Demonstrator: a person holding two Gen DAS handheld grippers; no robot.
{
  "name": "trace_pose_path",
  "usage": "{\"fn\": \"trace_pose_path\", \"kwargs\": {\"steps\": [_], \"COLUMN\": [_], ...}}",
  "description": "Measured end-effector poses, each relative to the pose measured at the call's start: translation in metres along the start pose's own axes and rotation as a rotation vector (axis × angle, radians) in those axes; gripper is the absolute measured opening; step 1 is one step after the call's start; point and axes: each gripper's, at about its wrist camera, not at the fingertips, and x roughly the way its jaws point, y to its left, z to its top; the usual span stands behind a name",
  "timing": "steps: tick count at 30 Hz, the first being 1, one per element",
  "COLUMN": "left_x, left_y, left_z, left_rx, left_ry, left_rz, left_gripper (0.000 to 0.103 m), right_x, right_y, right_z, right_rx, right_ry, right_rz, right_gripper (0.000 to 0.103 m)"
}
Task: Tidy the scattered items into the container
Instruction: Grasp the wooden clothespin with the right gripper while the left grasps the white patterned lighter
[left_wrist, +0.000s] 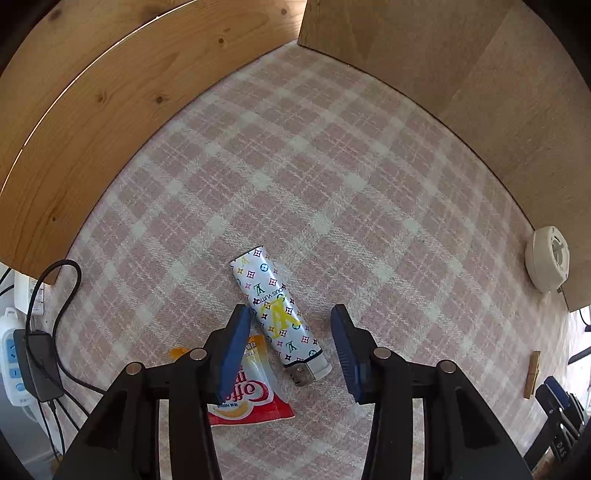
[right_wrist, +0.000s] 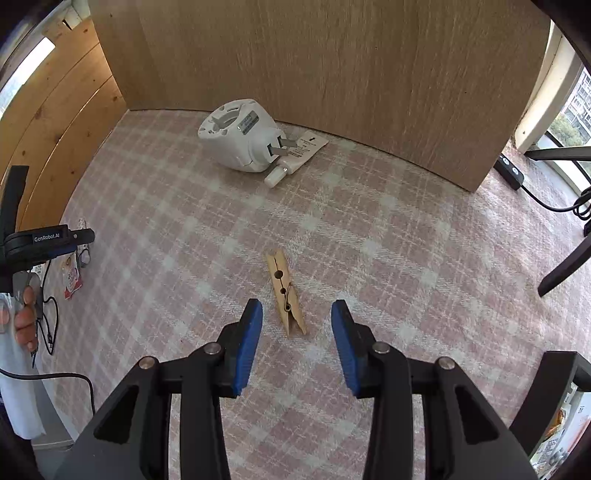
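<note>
In the left wrist view, a white patterned lighter (left_wrist: 277, 310) lies on the pink plaid cloth, partly between the fingers of my open left gripper (left_wrist: 290, 317). A red coffee sachet (left_wrist: 255, 395) lies under the left finger. In the right wrist view, a wooden clothespin (right_wrist: 285, 293) lies on the cloth between the fingers of my open right gripper (right_wrist: 296, 314). A white plug adapter (right_wrist: 236, 136) and a small white tube (right_wrist: 295, 157) lie by the wooden back panel. No container shows.
Wooden panels (left_wrist: 461, 81) wall the cloth at the back and left. A power strip with cables (left_wrist: 22, 354) sits at the left edge. Another power strip (right_wrist: 511, 171) and dark furniture legs (right_wrist: 565, 266) stand at the right.
</note>
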Motion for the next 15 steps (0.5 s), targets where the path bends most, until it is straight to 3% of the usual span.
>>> {"fn": "trace_pose_path", "kwargs": {"steps": [4, 8, 11, 14, 15], "left_x": [0.0, -0.003, -0.004, -0.005, -0.006], "left_y": [-0.018, -0.031, -0.035, -0.039, -0.041], "left_z": [-0.008, -0.017, -0.023, -0.03, -0.033], "left_rx": [0.072, 0.127, 0.155, 0.177, 0.185], "left_ry": [-0.019, -0.035, -0.046, -0.051, -0.053], "left_rz": [0.009, 0.005, -0.008, -0.017, -0.022], "left_gripper": [0.039, 0.022, 0.021, 0.022, 0.022], "right_x": [0.01, 0.02, 0.02, 0.02, 0.019], "right_y": [0.004, 0.006, 0.008, 0.009, 0.009], "right_z": [0.004, 0.006, 0.006, 0.007, 0.007], "right_rx": [-0.022, -0.027, -0.036, -0.038, -0.037], "right_ry": [0.016, 0.037, 0.027, 0.025, 0.026], "right_rz": [-0.013, -0.02, -0.03, -0.055, -0.055], "right_gripper": [0.038, 0.038, 0.037, 0.018, 0.016]}}
